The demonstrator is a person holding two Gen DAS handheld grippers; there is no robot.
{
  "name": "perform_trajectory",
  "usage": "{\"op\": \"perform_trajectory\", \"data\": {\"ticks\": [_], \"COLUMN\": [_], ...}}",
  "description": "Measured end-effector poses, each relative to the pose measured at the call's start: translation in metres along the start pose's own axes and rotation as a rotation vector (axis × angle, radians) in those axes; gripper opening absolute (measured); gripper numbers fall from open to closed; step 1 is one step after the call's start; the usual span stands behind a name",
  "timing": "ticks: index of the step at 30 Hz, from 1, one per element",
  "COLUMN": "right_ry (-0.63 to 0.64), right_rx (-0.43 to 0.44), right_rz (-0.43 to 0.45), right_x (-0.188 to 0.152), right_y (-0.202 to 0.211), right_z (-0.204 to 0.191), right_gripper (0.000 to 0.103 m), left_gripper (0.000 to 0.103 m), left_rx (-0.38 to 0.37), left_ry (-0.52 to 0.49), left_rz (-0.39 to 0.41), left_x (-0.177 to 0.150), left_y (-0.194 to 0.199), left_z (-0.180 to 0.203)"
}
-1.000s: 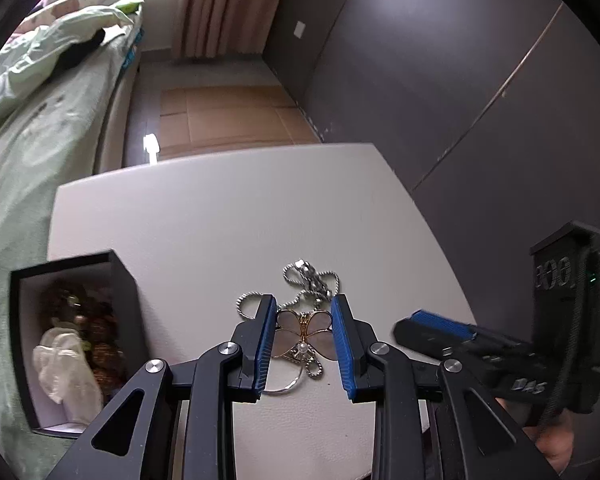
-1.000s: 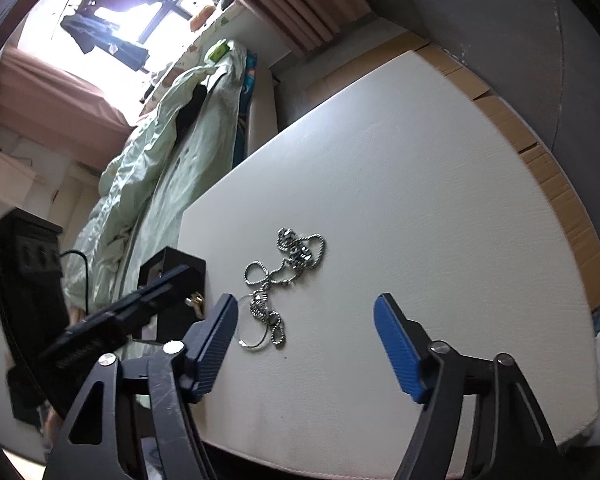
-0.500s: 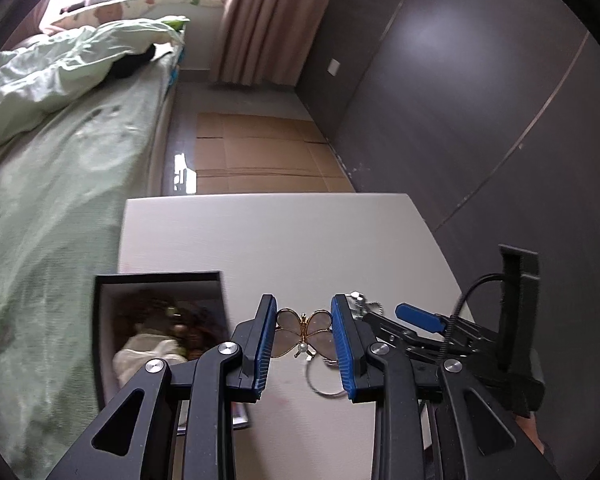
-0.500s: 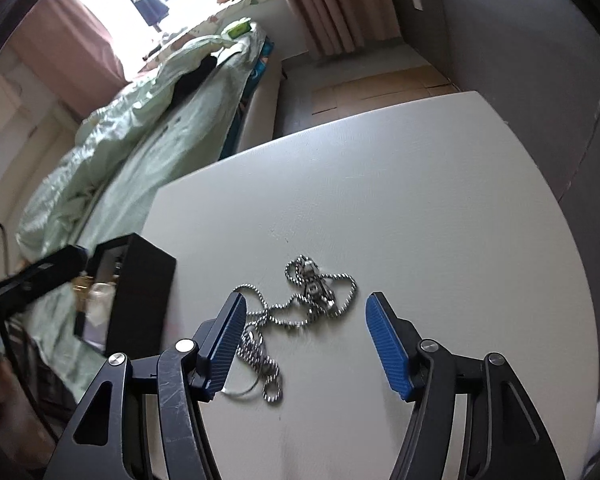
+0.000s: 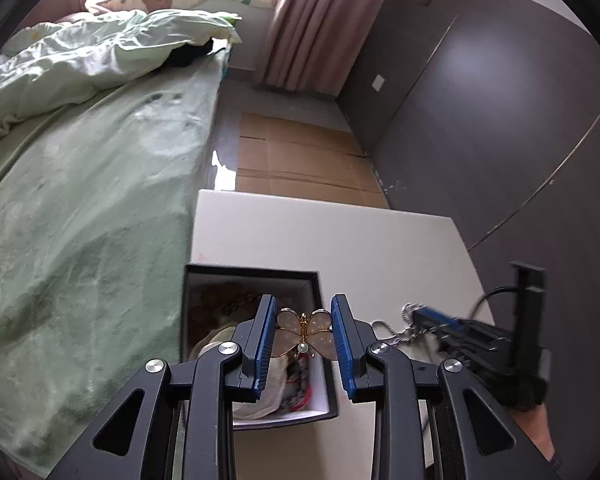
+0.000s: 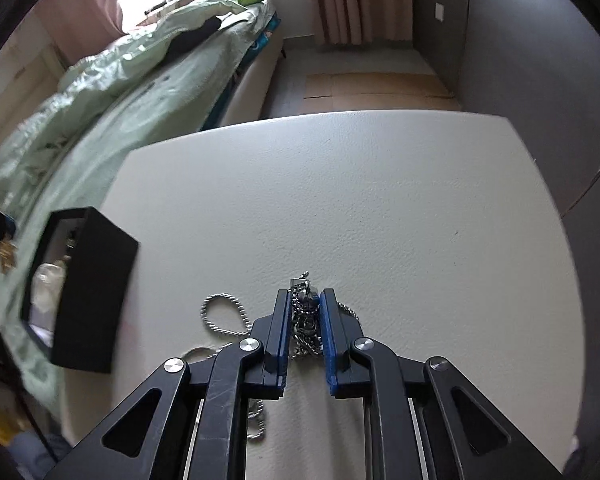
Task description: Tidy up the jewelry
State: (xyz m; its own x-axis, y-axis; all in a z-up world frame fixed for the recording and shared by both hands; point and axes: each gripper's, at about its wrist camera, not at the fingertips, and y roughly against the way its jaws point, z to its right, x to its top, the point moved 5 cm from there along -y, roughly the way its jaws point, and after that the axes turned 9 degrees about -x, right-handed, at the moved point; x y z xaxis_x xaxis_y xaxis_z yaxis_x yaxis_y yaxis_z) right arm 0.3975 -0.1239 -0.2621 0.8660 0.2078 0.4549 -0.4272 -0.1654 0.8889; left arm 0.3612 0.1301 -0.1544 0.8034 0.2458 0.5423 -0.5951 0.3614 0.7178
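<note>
My left gripper [image 5: 304, 320] is shut on a gold butterfly brooch [image 5: 305, 334] with pale wings and holds it above the open black jewelry box [image 5: 252, 276]. The box holds beads and a white cloth. In the right wrist view the box [image 6: 94, 292] stands at the table's left edge. My right gripper [image 6: 305, 312] is shut on a bunched silver chain necklace [image 6: 306, 320] lying on the white table [image 6: 380, 208]. Loops of chain [image 6: 220, 316] trail to the left. The right gripper also shows in the left wrist view [image 5: 440, 320], on the chain [image 5: 404, 330].
A bed with a green cover [image 5: 80, 200] runs along the table's left side. A dark wall [image 5: 500, 120] stands to the right. Cardboard sheets [image 5: 300, 160] lie on the floor beyond the table.
My left gripper has carried the brooch left from the chain pile to above the box. My right gripper has moved down onto the chain and closed on it.
</note>
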Motion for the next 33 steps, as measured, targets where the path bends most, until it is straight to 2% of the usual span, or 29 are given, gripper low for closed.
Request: {"op": "perform_trajectory", "data": {"ticks": [6,11,17,22,23,25,33], "right_ry": [-0.011,0.04,0.086,0.106,0.111,0.125,0.176], "right_rx": [0.039,0.036,0.036,0.041,0.044,0.053,0.048], "right_rz": [0.088,0.172,0.281,0.358,0.373,0.402,0.498], "right_x": [0.002,0.005,0.022,0.039,0.041,0.047,0.068], "right_y": [0.033,0.069,0.128,0.174,0.184,0.203,0.258], "right_z": [-0.001,-0.015,-0.027,-0.038,-0.041,-0.046,-0.072], "right_gripper": [0.015,0.014,0.014,0.014,0.014,0.003,0.002], "left_gripper": [0.029,0.03,0.031,0.052,0.053,0.053,0.054], "left_rx": [0.014,0.044,0.006,-0.018,-0.023,-0.025,-0.035], "left_ry": [0.025,0.038,0.09,0.113,0.118,0.131,0.159], "left_rz": [-0.023,-0.074,-0.087,-0.042,-0.025,0.006,0.098], "left_x": [-0.006,-0.012,-0.016,-0.018,-0.018,-0.02,-0.034], "left_y": [-0.004,-0.016,-0.017,-0.005,0.0,0.008,0.033], "left_z": [-0.009,-0.015,-0.026,-0.027,-0.028,-0.03,-0.034]}}
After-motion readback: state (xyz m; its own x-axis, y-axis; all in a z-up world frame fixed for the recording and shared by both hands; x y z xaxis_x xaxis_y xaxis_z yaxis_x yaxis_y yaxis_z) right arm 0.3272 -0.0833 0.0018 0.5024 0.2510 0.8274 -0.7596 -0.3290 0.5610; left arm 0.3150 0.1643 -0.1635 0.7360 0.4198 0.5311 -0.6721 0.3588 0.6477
